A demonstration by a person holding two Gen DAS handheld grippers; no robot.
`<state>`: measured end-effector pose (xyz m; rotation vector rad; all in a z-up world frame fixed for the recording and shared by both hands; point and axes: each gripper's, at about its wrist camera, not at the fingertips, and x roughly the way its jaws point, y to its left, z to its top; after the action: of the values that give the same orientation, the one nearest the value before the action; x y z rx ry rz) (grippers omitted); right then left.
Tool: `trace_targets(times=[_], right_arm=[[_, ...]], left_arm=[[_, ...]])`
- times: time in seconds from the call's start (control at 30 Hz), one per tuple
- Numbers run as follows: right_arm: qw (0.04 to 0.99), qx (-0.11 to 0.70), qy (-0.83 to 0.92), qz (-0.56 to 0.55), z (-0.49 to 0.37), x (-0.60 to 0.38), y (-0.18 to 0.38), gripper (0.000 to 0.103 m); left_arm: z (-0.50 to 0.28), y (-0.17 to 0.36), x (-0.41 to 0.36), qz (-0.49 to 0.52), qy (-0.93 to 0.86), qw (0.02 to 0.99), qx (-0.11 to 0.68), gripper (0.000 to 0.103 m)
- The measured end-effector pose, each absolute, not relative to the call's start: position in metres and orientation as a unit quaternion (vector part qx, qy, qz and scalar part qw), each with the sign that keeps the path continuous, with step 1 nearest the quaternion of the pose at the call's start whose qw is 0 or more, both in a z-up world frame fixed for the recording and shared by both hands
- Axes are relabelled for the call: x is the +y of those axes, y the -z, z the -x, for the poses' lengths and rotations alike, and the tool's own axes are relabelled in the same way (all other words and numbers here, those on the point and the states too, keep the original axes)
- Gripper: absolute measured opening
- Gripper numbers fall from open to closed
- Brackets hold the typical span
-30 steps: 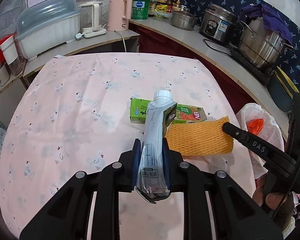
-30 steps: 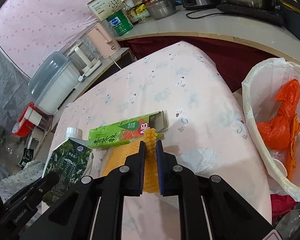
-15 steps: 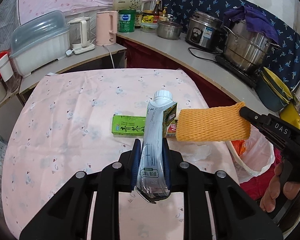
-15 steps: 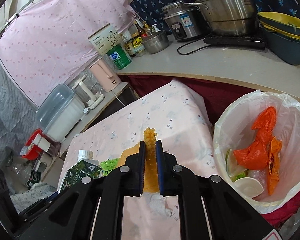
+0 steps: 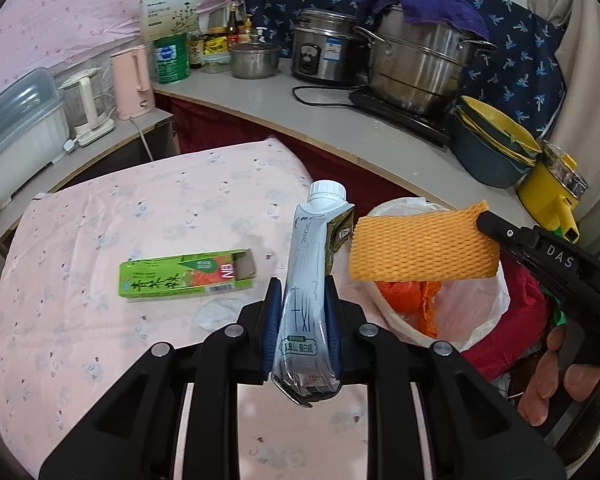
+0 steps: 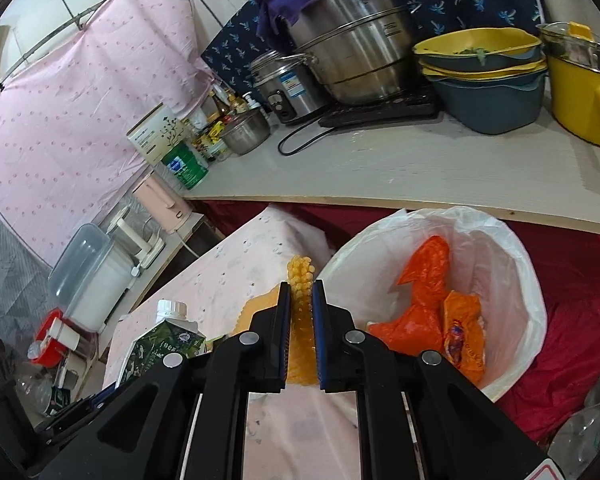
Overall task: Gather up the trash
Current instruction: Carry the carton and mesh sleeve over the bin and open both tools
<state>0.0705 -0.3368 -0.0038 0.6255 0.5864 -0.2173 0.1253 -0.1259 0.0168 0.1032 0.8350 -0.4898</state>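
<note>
The carton (image 5: 306, 280) reads "ORGANIC" along its side and "3.8" on its green label. The green box (image 5: 188, 276) shows "NB". The right gripper (image 5: 485, 222) bears "DAS".

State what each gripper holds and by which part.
Left gripper: crushed milk carton, clamped across its lower body. Right gripper: orange foam net, pinched at one end.

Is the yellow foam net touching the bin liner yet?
Cannot tell. In the left wrist view the foam net, pinched by the right gripper, overlaps the bin liner's rim; neither view shows contact or gap plainly.
</note>
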Motion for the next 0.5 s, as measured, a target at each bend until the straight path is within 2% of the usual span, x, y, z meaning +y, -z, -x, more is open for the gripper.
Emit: trace_targets(times=[0.5], right_arm=[[0.881, 0.253, 0.2, -0.347, -0.009, -0.435, 0.02, 0.01]], left_arm=[[-0.116, 0.0, -0.238, -0.084, 0.324, 0.847, 0.414, 0.02]])
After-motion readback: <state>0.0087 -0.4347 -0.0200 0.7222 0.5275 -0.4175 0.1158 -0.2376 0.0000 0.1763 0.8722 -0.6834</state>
